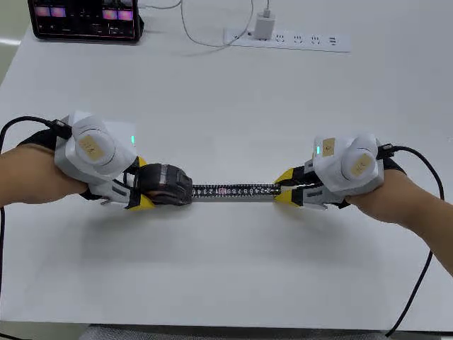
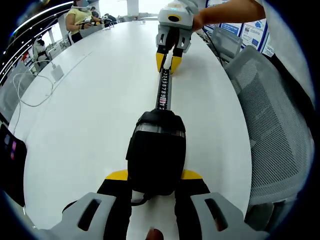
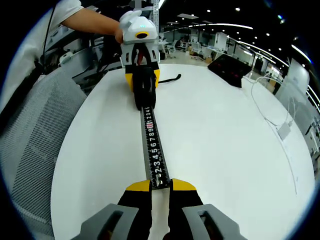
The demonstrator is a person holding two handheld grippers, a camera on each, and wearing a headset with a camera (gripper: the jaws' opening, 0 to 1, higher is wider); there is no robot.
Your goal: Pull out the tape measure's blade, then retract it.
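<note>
A black tape measure case (image 1: 166, 184) lies on the white table (image 1: 226, 92), held between the yellow-tipped fingers of my left gripper (image 1: 145, 185), which is shut on it. In the left gripper view the case (image 2: 156, 150) sits between the jaws. Its blade (image 1: 233, 191) is drawn out a short way to the right, numbers facing up. My right gripper (image 1: 284, 187) is shut on the blade's end hook. In the right gripper view the blade (image 3: 152, 150) runs from my right gripper (image 3: 160, 187) to the case (image 3: 143, 85).
A black device with a lit screen (image 1: 85, 18) stands at the far left of the table. A white power strip (image 1: 290, 39) with a plugged charger and cable lies at the far edge. Mesh chairs (image 2: 270, 100) stand beside the table.
</note>
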